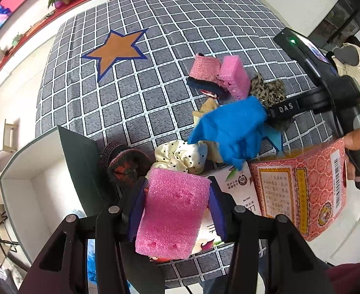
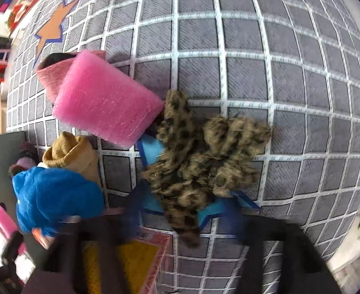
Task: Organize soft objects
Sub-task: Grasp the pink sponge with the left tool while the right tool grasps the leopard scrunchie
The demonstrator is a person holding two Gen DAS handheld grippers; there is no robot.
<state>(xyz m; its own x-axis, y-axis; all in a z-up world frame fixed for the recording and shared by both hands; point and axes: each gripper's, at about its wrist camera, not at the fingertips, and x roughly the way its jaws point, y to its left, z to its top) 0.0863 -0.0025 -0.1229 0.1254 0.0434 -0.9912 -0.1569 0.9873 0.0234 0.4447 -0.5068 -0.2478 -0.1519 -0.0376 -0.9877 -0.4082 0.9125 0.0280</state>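
My left gripper [image 1: 175,196] is shut on a pink sponge [image 1: 172,215], held above the grid-patterned bed cover [image 1: 143,98]. In the left wrist view my right gripper [image 1: 278,118] points down at a leopard scrunchie [image 1: 268,90], beside a crumpled blue cloth [image 1: 234,129]. The right wrist view is blurred. There the leopard scrunchie [image 2: 204,156] lies on a blue star print, and its lower end reaches between the dark fingers [image 2: 265,232], which seem to be shut on it. A second pink sponge [image 2: 106,105] leans on a pink knitted cloth [image 2: 52,78].
A white box with a dark green flap [image 1: 32,183] stands at the left. A pink patterned box [image 1: 302,196] stands at the right. A cream dotted scrunchie [image 1: 180,156], a red-black plaid scrunchie [image 1: 126,164] and a mustard cloth [image 2: 69,154] lie between them. A person [image 1: 351,61] stands far right.
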